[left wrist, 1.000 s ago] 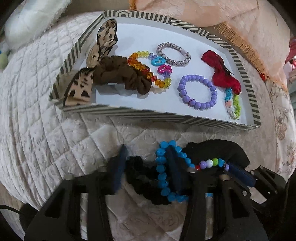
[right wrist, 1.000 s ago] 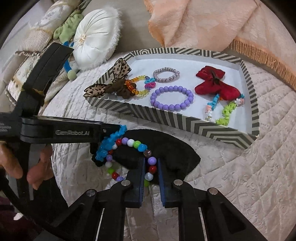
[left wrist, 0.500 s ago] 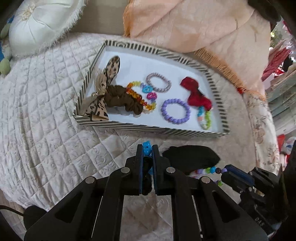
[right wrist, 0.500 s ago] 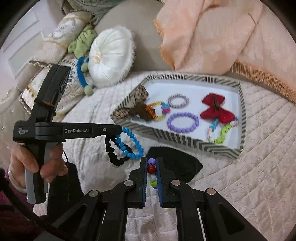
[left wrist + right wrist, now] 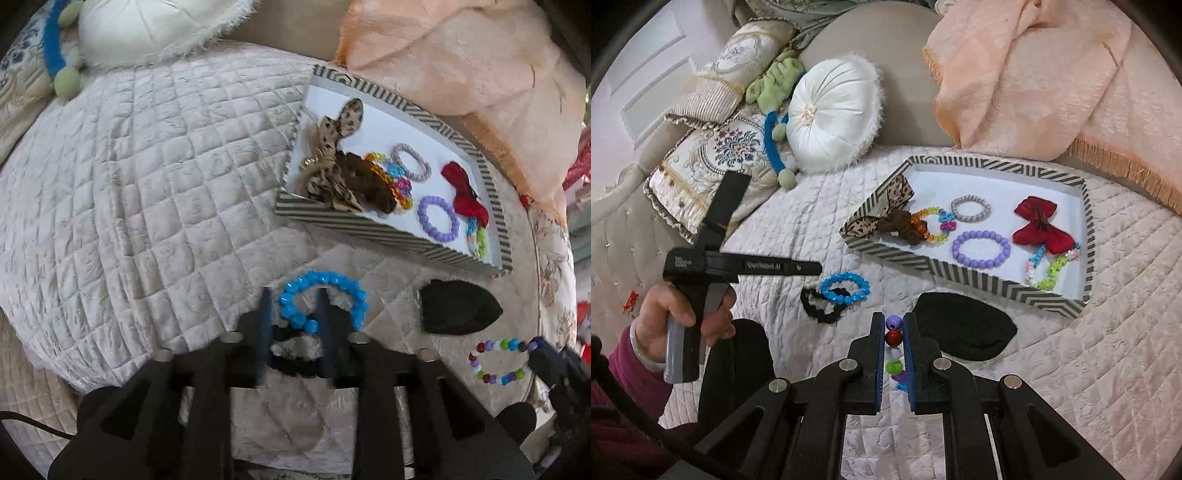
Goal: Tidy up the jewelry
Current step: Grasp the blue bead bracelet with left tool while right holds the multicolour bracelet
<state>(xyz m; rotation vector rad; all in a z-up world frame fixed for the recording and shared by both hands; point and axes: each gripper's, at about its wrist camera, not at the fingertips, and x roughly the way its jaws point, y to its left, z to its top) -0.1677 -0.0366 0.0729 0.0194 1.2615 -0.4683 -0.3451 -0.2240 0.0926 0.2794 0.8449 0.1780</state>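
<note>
On a bed covered by a cream quilted bedspread (image 5: 1052,369), the left tongs (image 5: 293,321) are opening, and the bright blue beaded bracelet (image 5: 321,295) and black scrunchie (image 5: 820,306) are lying on the quilt beneath them; from the right wrist view both are resting there apart from the tongs' tips. The right tongs (image 5: 894,347) are closed tight on a multicoloured beaded bracelet (image 5: 894,350), which is hanging as a loop from their tips in the left wrist view. Just beyond the right tongs, a flat black fabric piece (image 5: 964,332) is lying on the quilt. Behind it, a black-and-white striped tray (image 5: 960,271) is holding a purple beaded bracelet (image 5: 980,248), a red bow (image 5: 1039,225), a leopard-print bow (image 5: 882,214) and other small pieces.
</note>
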